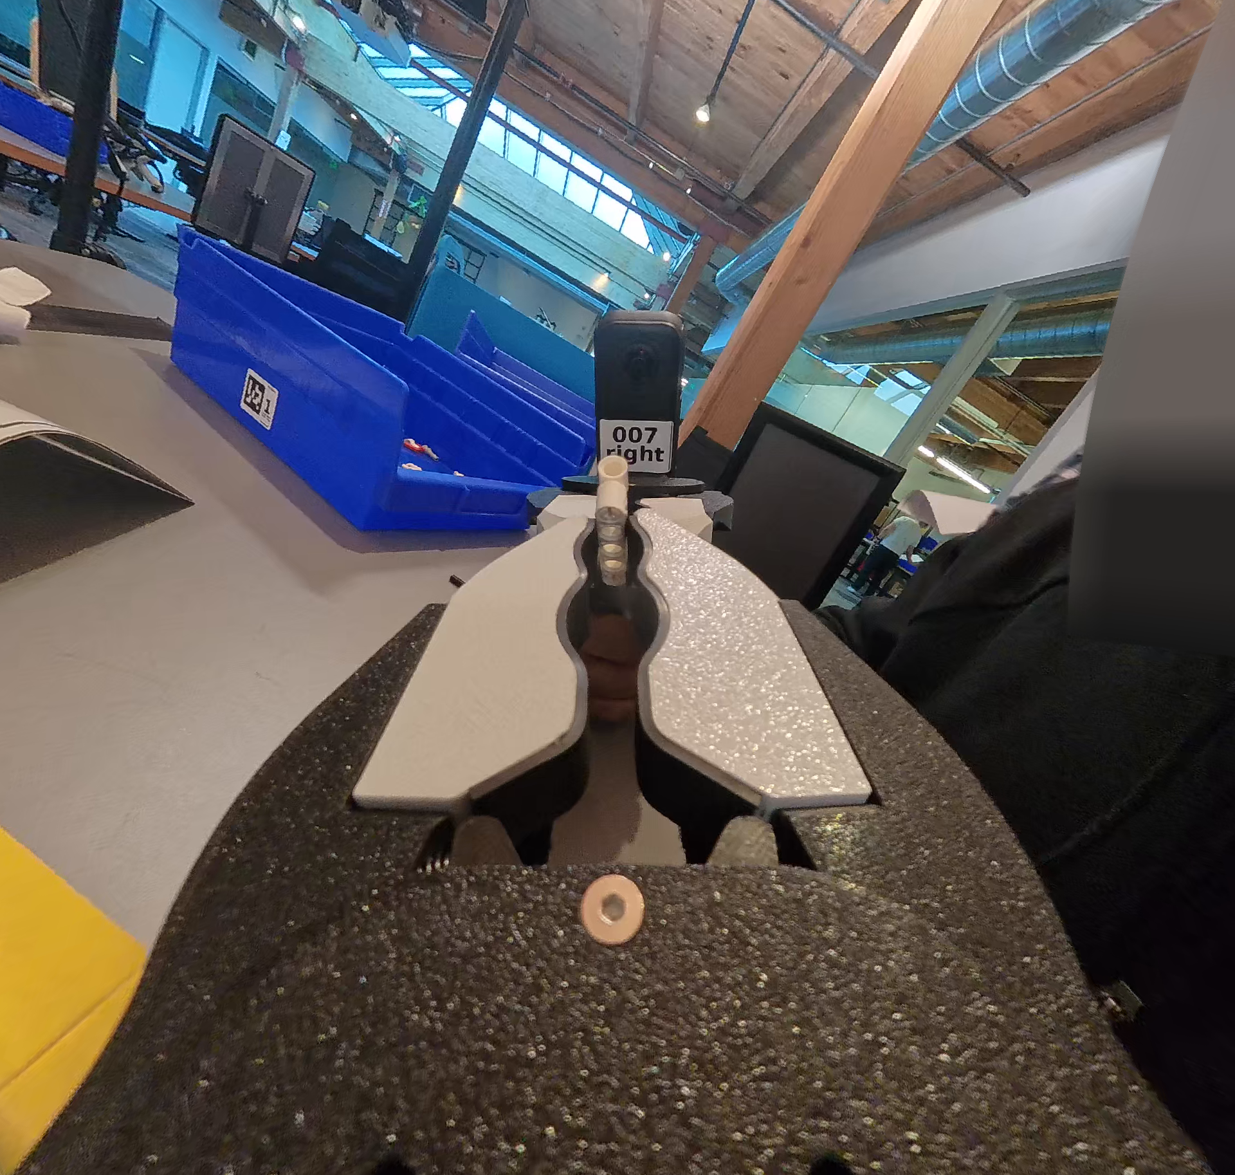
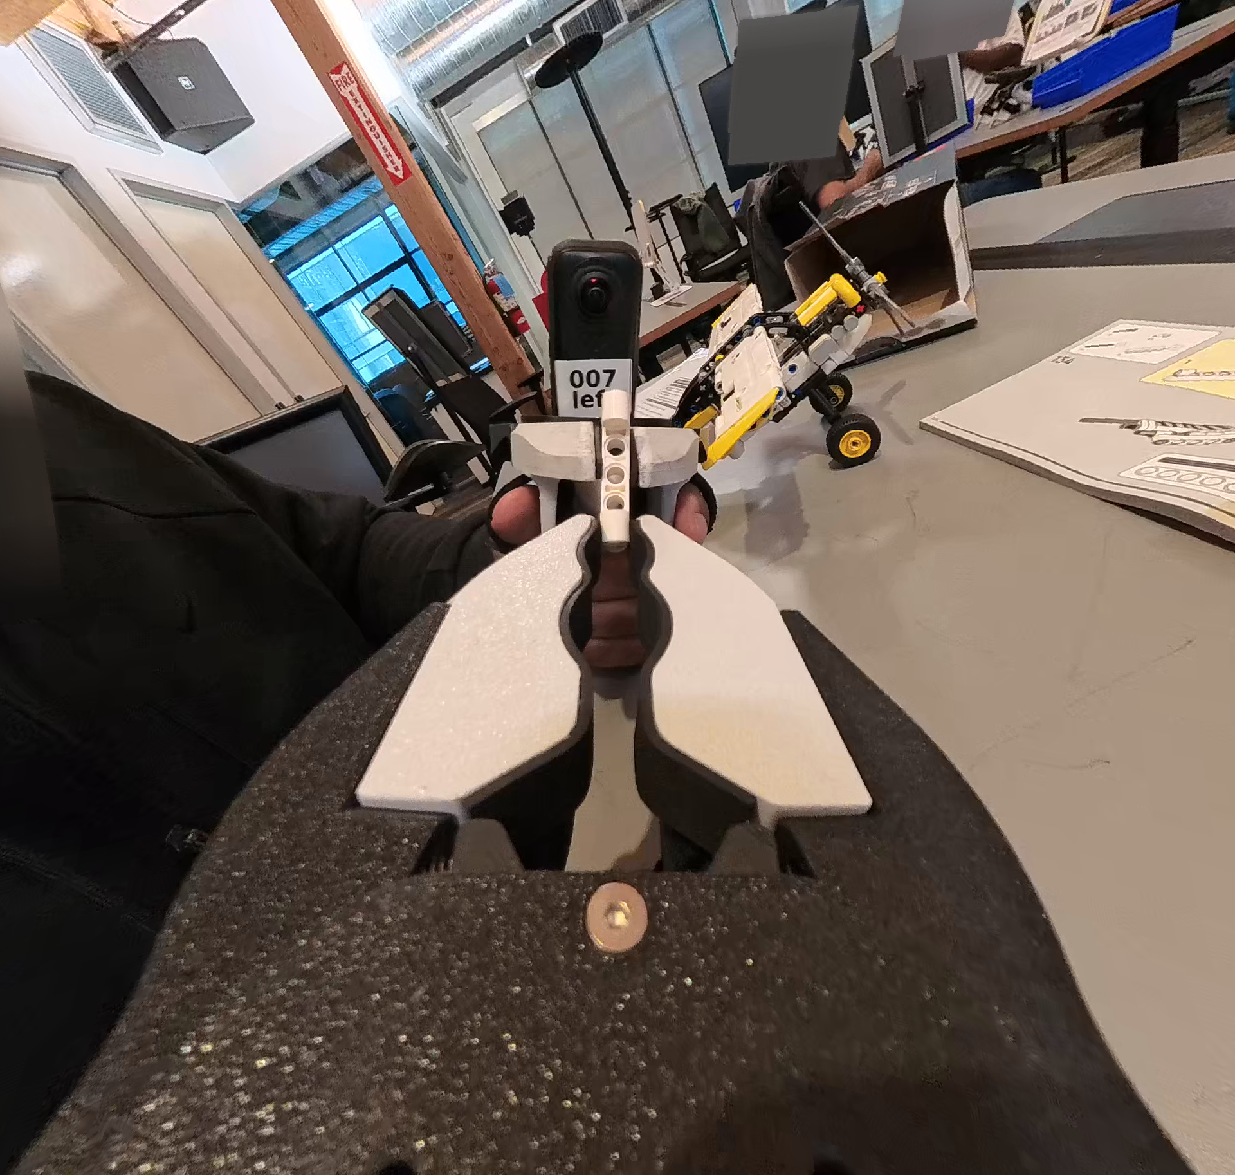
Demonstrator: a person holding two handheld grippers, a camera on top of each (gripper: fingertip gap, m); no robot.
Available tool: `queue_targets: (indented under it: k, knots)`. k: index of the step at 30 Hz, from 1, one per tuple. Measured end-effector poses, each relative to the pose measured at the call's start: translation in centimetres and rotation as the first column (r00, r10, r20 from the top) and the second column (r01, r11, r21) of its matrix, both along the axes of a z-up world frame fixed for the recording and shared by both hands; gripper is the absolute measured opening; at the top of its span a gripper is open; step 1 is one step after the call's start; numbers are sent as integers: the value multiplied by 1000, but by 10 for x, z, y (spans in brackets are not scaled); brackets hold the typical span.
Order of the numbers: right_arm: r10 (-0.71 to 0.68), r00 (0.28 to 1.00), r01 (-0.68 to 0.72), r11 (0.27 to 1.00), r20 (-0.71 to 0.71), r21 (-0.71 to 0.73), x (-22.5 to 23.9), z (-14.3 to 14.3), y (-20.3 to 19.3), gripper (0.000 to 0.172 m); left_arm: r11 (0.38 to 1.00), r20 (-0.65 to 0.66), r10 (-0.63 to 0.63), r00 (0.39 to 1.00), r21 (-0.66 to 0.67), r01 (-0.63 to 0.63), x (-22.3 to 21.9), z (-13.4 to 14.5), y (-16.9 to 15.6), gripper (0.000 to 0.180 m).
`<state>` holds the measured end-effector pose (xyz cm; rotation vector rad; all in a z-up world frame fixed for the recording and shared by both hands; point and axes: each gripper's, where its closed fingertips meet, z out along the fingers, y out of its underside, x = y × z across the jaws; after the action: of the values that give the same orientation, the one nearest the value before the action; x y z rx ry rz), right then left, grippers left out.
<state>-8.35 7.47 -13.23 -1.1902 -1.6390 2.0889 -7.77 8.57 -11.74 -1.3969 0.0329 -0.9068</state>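
Grey, matte tabletop (image 2: 935, 675) spreads out beneath both hand-held grippers, which point at each other nose to nose above it. The left gripper (image 1: 611, 541) is pinched on a white beam with holes (image 2: 615, 468); seen from the opposite side, its two pale fingertips press flat on either side of the beam. The beam stands roughly upright between the two tools. Its lower end sits between the fingertips of the right gripper (image 2: 615, 538), which are drawn in narrow against it, so both tools appear to clamp the same piece.

To the right of the right gripper and farther out on the table stands a yellow and white brick-built vehicle (image 2: 768, 367) on black wheels. An open cardboard box (image 2: 889, 260) sits behind it, and an open instruction booklet (image 2: 1103, 434) lies flat nearer the right edge. To the left of the left gripper, a blue plastic bin (image 1: 301, 367) rests on the table with a few small pieces (image 1: 418, 447) in its tray. A yellow sheet (image 1: 47, 976) lies close by the tool's body at lower left. A black sleeve (image 2: 200, 541) fills the space left of the right gripper.

The room is an open workshop with a wooden post (image 2: 374, 160), a timber ceiling, a silver duct (image 1: 1069, 26), glass partitions and further tables beyond.
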Motion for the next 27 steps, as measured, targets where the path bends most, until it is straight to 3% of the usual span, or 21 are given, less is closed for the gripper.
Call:
queue_targets:
  k: [15, 27]
  knots:
    - [23, 999, -25, 997, 31, 70, 2, -10, -4, 7, 1000, -13, 7, 1000, -2, -7, 3, -2, 2, 9]
    - [18, 999, -15, 996, -29, 93, 3, -9, -5, 8, 1000, -98, 24, 995, -2, -24, 4, -1, 0, 8]
